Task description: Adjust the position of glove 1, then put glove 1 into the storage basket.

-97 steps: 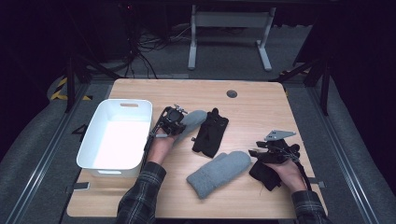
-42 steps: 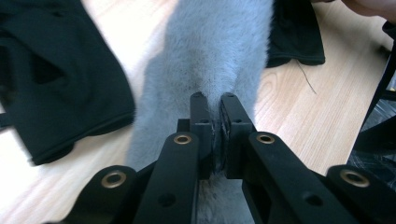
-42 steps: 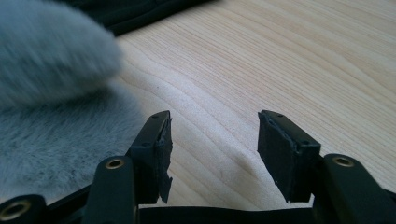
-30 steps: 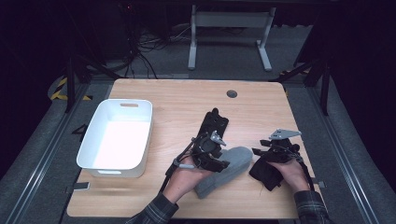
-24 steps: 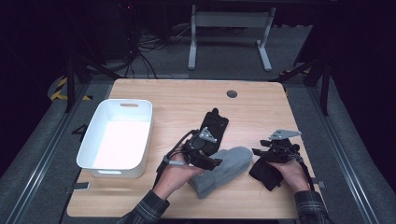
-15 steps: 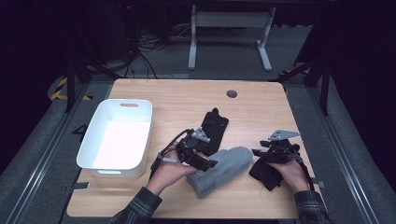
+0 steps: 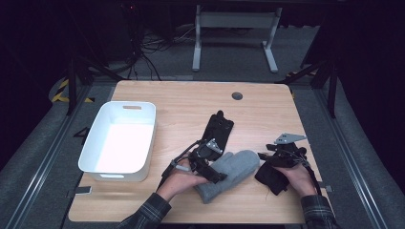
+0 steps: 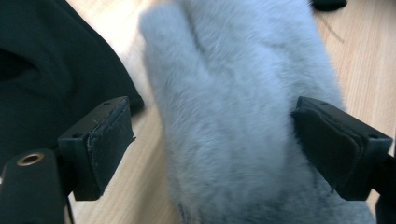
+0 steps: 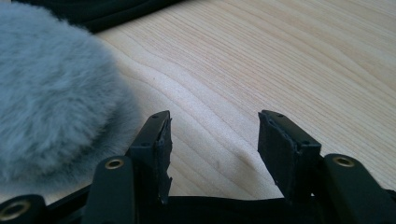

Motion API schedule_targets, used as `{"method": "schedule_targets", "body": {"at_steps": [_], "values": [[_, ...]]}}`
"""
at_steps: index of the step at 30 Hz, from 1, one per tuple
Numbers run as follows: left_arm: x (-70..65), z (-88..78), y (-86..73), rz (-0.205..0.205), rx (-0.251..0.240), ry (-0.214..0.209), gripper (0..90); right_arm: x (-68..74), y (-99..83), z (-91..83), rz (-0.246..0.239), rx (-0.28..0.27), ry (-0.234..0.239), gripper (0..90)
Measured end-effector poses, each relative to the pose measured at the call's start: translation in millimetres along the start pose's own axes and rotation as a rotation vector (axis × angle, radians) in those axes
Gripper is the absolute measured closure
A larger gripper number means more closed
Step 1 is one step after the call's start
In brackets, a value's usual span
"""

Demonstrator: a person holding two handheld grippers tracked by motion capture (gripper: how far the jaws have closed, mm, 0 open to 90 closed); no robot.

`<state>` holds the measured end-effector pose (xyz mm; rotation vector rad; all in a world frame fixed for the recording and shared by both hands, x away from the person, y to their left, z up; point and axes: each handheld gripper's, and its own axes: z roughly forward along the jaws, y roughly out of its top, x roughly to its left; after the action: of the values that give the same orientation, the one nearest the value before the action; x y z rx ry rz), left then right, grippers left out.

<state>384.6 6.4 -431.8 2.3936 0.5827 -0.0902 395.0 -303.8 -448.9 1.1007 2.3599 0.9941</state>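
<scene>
The grey mitten (image 7: 229,174) is lying on the table (image 7: 181,102) near its front edge, its long axis running from the cuff at the person's side up and right toward the rounded tip. The left gripper (image 7: 210,164) is sitting right over the mitten's left half, so it is much the nearer of the two. In the left gripper view its jaws have just been opening and are now standing wide, one on each side of the mitten (image 8: 243,107), across its width, with the pads not pressing the fur. A black glove (image 8: 51,65) is lying just beside the left jaw. The right gripper (image 7: 282,157) is resting on a black cloth (image 7: 271,176) just past the mitten's tip, its jaws standing partly apart with nothing between them but bare table (image 9: 289,60).
</scene>
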Motion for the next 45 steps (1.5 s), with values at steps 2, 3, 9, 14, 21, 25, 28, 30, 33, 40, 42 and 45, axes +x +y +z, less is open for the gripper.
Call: {"method": "schedule_targets", "body": {"at_steps": [2,3,9,14,21,25,28,30,33,40,42,45], "values": [[0.4,4.8,-1.1,-0.006,0.017,-0.016,10.9,0.0,0.0,-0.1,-0.001,-0.001,0.000,45.6],[0.3,6.4,-1.3,-0.008,0.029,-0.020,10.3,0.0,0.0,-0.2,-0.002,-0.002,0.000,45.7],[2.0,13.5,-2.9,-0.032,0.066,-0.039,10.4,-0.1,0.2,-0.9,-0.001,-0.005,-0.004,45.7],[2.4,18.0,-3.9,-0.041,0.085,-0.087,16.8,-0.5,0.1,-1.2,-0.001,-0.008,-0.002,45.7],[2.0,17.7,-2.0,-0.047,0.108,-0.141,38.1,-0.8,0.4,-0.8,-0.004,-0.008,-0.003,45.7],[2.2,17.1,-0.3,-0.066,0.131,-0.163,49.8,-0.5,0.7,-1.4,-0.004,-0.012,-0.002,45.7],[-0.3,14.7,1.7,-0.035,0.140,-0.146,58.3,-0.8,0.8,-1.6,-0.003,-0.012,-0.002,45.7],[-1.9,13.3,2.5,-0.031,0.140,-0.138,62.1,-0.8,0.6,-1.3,-0.002,-0.012,-0.001,45.7],[-2.5,11.9,3.0,-0.033,0.140,-0.136,65.2,-0.7,0.6,-1.2,-0.002,-0.013,0.001,45.7],[-5.3,4.8,4.3,-0.041,0.119,-0.138,69.8,-1.6,0.7,-2.6,-0.003,-0.017,-0.003,45.7],[-5.3,-0.1,4.7,-0.046,0.104,-0.149,70.4,-1.8,0.7,-2.5,-0.003,-0.018,-0.003,45.7],[-5.7,-4.2,5.5,-0.044,0.094,-0.142,71.0,-1.8,0.6,-2.5,-0.004,-0.017,-0.003,45.7]]}}
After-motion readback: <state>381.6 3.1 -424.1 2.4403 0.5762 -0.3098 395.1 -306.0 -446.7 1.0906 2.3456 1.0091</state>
